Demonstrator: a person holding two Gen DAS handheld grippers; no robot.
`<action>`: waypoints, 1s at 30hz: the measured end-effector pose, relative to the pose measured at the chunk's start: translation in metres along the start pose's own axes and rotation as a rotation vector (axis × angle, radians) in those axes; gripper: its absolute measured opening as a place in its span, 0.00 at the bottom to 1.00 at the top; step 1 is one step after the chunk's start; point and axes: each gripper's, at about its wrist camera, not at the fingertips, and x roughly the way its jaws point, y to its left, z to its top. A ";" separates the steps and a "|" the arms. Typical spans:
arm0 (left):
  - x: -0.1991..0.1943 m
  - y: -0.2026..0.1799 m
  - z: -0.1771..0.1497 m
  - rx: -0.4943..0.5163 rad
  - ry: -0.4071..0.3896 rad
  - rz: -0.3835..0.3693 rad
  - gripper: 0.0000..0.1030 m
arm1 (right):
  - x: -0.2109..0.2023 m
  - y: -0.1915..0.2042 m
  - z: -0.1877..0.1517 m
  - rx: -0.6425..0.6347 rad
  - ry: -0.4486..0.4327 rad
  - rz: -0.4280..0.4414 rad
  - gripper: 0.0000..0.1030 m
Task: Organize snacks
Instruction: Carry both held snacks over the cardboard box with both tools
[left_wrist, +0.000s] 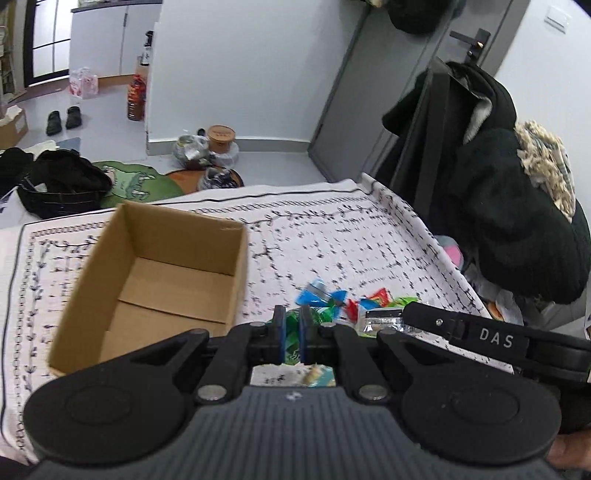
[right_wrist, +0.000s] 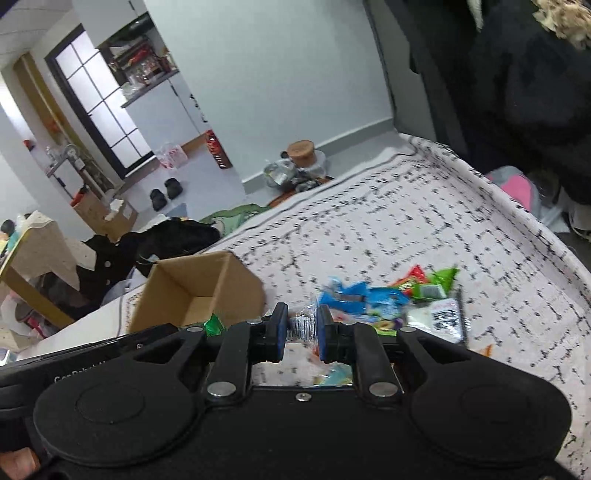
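My left fingers (left_wrist: 291, 317) are drawn in on a green snack packet (left_wrist: 293, 332), whose crinkled wrapper shows in the narrow gap between the blue pads. My right fingers (right_wrist: 302, 320) pinch a clear, white-printed snack packet (right_wrist: 301, 326) the same way. Taking the open cardboard box (left_wrist: 155, 280) as the landmark: my left fingers hang just off its near right corner, and my right fingers are further to its right again. The box stands upright on the patterned cloth of the worktop (left_wrist: 332, 236), and what shows of its floor is bare. To the right of the box, apart from it, lies the loose pile of snacks (right_wrist: 391, 299), blue, red and green packets with a silvery one at its near edge. Beyond the box, off the worktop, dark clothes (left_wrist: 62, 184) are heaped.
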 end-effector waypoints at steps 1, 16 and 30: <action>-0.003 0.005 0.001 -0.006 -0.006 0.005 0.05 | 0.000 0.003 0.000 -0.003 -0.003 0.006 0.16; -0.020 0.065 0.001 -0.089 -0.018 0.073 0.05 | 0.026 0.051 -0.016 0.020 0.026 0.144 0.16; -0.013 0.108 -0.004 -0.167 0.027 0.172 0.07 | 0.047 0.082 -0.024 0.002 0.068 0.249 0.16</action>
